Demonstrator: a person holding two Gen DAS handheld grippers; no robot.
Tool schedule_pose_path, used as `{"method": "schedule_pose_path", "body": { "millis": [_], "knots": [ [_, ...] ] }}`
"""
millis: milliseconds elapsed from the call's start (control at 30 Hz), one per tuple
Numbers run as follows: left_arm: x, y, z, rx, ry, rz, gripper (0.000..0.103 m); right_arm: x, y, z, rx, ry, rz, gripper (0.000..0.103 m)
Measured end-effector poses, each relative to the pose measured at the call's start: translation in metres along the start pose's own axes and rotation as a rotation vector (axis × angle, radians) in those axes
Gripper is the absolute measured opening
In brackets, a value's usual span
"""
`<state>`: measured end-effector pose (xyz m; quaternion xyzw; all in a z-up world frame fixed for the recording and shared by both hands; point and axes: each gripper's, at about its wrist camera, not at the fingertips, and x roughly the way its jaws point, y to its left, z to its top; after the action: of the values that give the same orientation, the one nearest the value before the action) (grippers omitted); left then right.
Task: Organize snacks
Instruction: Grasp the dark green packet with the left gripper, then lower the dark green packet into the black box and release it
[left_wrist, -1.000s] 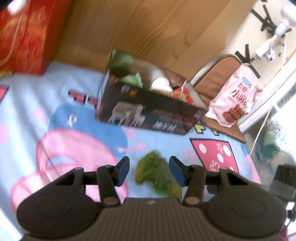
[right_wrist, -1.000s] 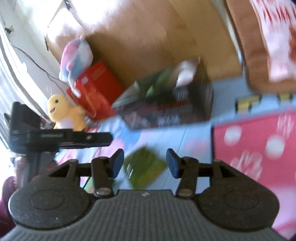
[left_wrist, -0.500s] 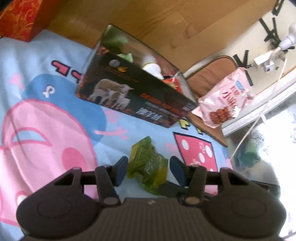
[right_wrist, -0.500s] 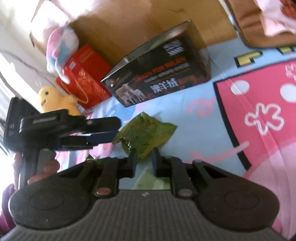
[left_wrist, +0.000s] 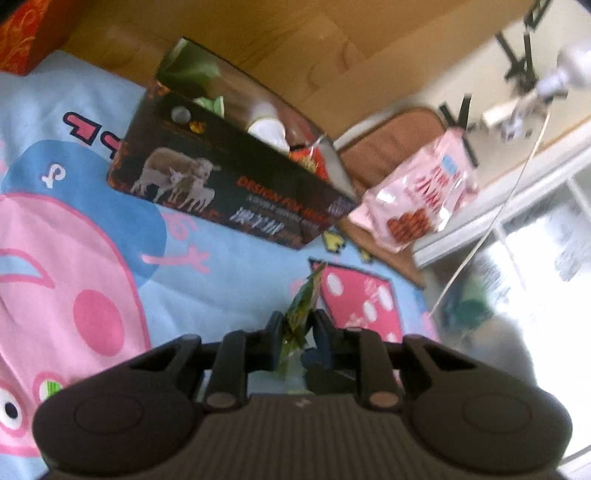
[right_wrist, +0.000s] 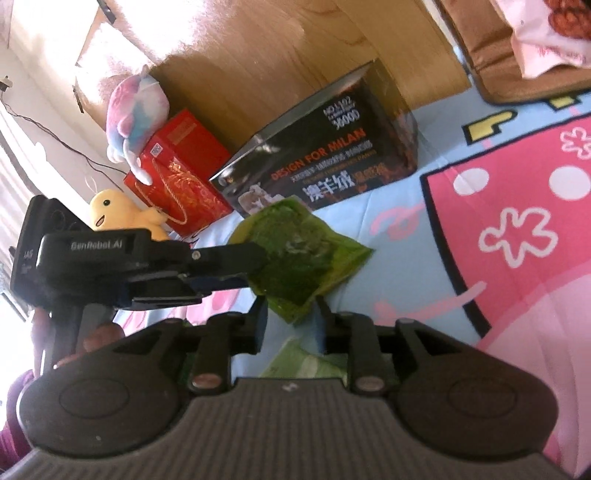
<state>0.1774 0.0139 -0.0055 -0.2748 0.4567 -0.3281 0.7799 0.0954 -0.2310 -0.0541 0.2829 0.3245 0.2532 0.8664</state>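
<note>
Red gift box (right_wrist: 181, 181) at left against wooden panel, yellow plush (right_wrist: 122, 218) beside it. Left gripper (left_wrist: 298, 332): fingers clamped on edge of green snack packet (right_wrist: 299, 254), packet lifted above cartoon blanket (left_wrist: 92, 258). Dark open box (left_wrist: 229, 184) behind, snacks inside. Right gripper (right_wrist: 290, 321): fingers just been opening, packet's lower corner between them, not pressed. Second green packet (right_wrist: 306, 363) under right gripper. Pink snack bag (left_wrist: 421, 199) on brown cushion (left_wrist: 388, 140) at right.
</note>
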Motion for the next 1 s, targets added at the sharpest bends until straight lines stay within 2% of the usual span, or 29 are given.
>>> {"method": "schedule_pose_path", "body": {
  "millis": [67, 100, 200, 267, 333, 367, 400, 467, 500, 567, 667, 767, 867, 933, 1000],
  "knots": [
    [-0.009, 0.000, 0.002, -0.025, -0.016, -0.056, 0.018, -0.009, -0.001, 0.000, -0.009, -0.060, 0.019, 0.059],
    [-0.013, -0.001, 0.003, -0.029, -0.025, -0.077, 0.018, -0.012, -0.002, 0.000, -0.008, -0.083, 0.030, 0.062],
    [-0.023, -0.002, 0.002, -0.043, -0.043, -0.139, 0.018, -0.014, -0.010, 0.003, 0.050, -0.079, 0.089, 0.062],
    [-0.024, -0.002, 0.001, -0.056, -0.037, -0.184, 0.018, -0.016, -0.018, 0.006, 0.120, -0.081, 0.169, 0.062],
    [-0.026, -0.005, 0.003, -0.045, -0.039, -0.207, 0.018, -0.017, -0.023, 0.009, 0.188, -0.074, 0.262, 0.057],
    [-0.028, -0.010, 0.005, -0.020, -0.052, -0.184, 0.018, -0.017, -0.023, 0.010, 0.205, -0.077, 0.264, 0.037],
    [-0.030, -0.016, 0.008, 0.015, -0.063, -0.157, 0.019, -0.018, -0.022, 0.013, 0.204, -0.072, 0.266, 0.024],
    [-0.033, -0.026, 0.017, 0.069, -0.080, -0.114, 0.019, -0.019, -0.019, 0.019, 0.208, -0.066, 0.291, 0.020],
    [-0.034, -0.030, 0.024, 0.088, -0.092, -0.094, 0.020, -0.019, -0.015, 0.023, 0.192, -0.070, 0.289, 0.020],
    [-0.039, -0.038, 0.039, 0.133, -0.132, -0.047, 0.023, -0.018, 0.004, 0.038, 0.103, -0.093, 0.233, 0.020],
    [-0.040, -0.049, 0.062, 0.216, -0.202, 0.070, 0.025, -0.006, 0.025, 0.065, 0.001, -0.110, 0.160, 0.020],
    [-0.032, -0.055, 0.081, 0.292, -0.259, 0.209, 0.027, 0.025, 0.041, 0.093, -0.088, -0.099, 0.083, 0.020],
    [-0.015, -0.045, 0.097, 0.311, -0.267, 0.320, 0.030, 0.064, 0.051, 0.118, -0.150, -0.059, 0.012, 0.020],
    [-0.002, -0.037, 0.103, 0.308, -0.260, 0.395, 0.032, 0.085, 0.051, 0.128, -0.193, -0.044, -0.038, 0.022],
    [0.005, -0.028, 0.104, 0.316, -0.252, 0.439, 0.036, 0.103, 0.050, 0.135, -0.227, -0.043, -0.108, 0.036]
  ]
}}
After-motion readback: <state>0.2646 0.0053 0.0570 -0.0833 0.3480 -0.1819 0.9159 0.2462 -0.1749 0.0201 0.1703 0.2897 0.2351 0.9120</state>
